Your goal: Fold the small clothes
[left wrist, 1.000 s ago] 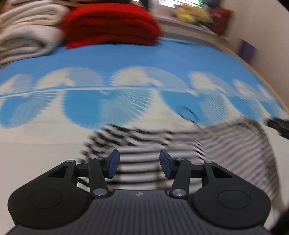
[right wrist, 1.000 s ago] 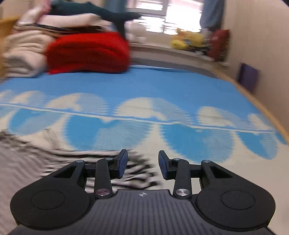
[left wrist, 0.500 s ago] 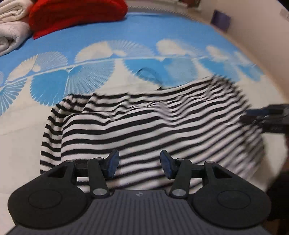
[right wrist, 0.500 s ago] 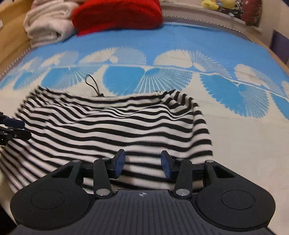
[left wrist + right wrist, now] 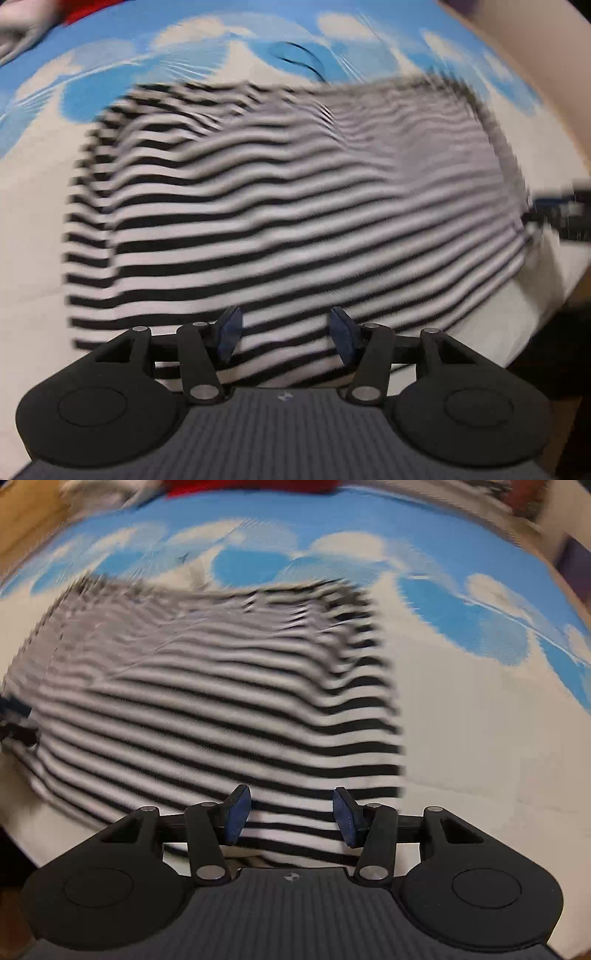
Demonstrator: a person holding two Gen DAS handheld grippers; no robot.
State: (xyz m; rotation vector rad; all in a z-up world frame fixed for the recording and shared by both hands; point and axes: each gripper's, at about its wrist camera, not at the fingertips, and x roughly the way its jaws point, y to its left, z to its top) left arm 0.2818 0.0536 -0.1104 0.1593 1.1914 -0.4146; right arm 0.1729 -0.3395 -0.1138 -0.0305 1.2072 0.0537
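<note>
A black-and-white striped garment [image 5: 280, 221] lies spread flat on the bed, also in the right wrist view [image 5: 207, 709]. My left gripper [image 5: 286, 334] is open and empty, just above the garment's near hem on its left half. My right gripper [image 5: 291, 818] is open and empty, above the near hem on the right half. The right gripper shows at the right edge of the left wrist view [image 5: 561, 218]; the left gripper shows at the left edge of the right wrist view [image 5: 14, 720]. Both views are motion-blurred.
The bed cover [image 5: 480, 720] is cream with blue fan shapes. A thin black loop [image 5: 299, 59] lies beyond the garment. A red blanket [image 5: 251, 485] and pale folded bedding [image 5: 18, 22] sit at the far end. The bed's edge [image 5: 554, 332] drops off near right.
Both grippers have tilted down and moved closer to the garment, which now fills more of each view. Both stay open. The garment lies flat as before.
</note>
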